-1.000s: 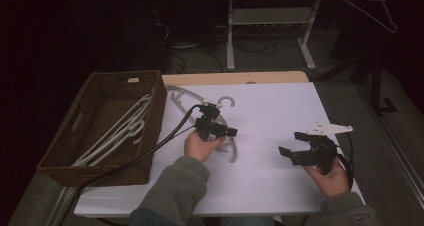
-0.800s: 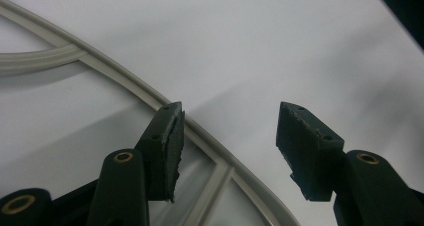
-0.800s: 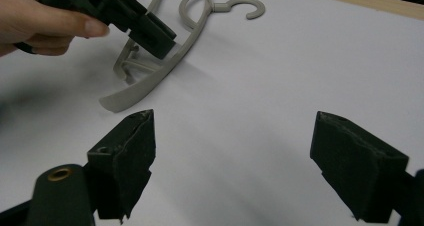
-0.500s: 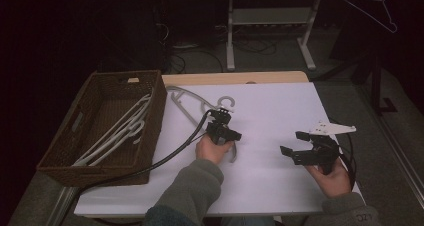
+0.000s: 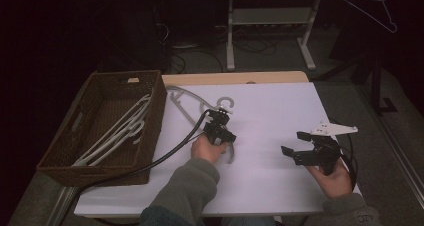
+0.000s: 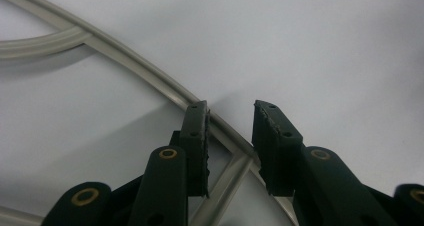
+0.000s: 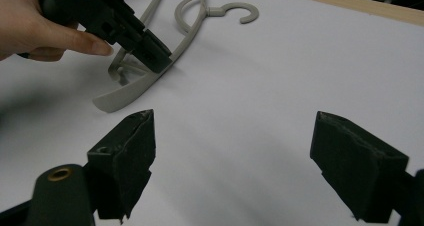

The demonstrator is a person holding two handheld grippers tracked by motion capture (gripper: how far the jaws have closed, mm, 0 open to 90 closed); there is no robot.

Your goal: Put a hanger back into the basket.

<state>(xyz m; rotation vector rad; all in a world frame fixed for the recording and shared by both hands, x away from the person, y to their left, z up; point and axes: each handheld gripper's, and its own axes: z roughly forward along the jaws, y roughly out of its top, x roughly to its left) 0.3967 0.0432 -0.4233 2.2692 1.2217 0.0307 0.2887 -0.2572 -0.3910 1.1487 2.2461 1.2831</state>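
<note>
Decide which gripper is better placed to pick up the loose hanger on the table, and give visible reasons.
Left. The left gripper hangs over the hanger, its open jaws straddling the hanger's arm. The right gripper sits apart, open over bare table.

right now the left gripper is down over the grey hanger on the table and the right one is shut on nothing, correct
Not quite. The left gripper is indeed down over the grey hanger on the table, but the right gripper is open, not shut: the right gripper view shows its fingers spread wide apart over bare table.
</note>
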